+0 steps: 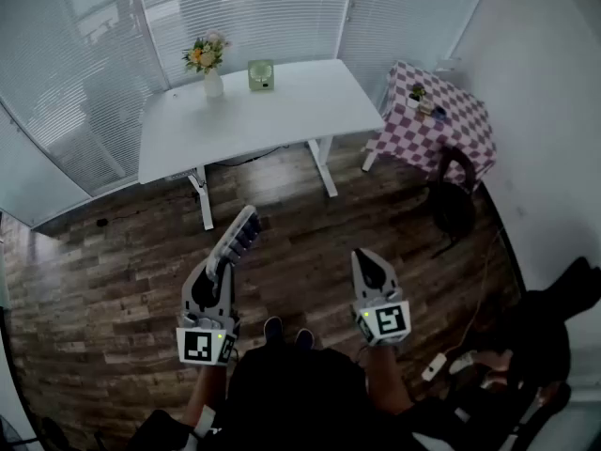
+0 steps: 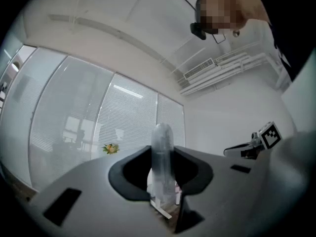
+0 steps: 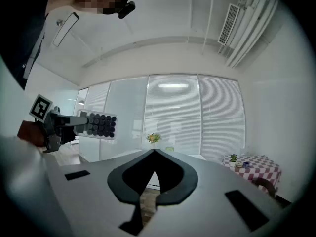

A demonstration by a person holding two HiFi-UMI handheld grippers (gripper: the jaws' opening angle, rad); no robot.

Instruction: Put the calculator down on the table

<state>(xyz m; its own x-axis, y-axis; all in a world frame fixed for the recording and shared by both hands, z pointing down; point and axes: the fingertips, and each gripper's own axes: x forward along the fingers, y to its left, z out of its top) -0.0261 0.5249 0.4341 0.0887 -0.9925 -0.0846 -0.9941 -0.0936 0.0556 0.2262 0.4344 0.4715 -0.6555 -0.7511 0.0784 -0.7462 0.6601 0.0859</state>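
The left gripper (image 1: 218, 269) is clamped on one end of the calculator (image 1: 240, 236), whose long axis points forward toward the white table (image 1: 282, 111), well ahead and seemingly out of reach, while the right gripper (image 1: 373, 269) hangs closed and empty

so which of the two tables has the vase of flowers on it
The large white desk by the blinds holds the flower vase; the smaller table at right wears a pink-and-white checked cloth.

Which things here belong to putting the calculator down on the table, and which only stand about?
Job: calculator, held by left gripper; white table.
About: flower vase; small green object; checkered table; black chair; right gripper, empty.
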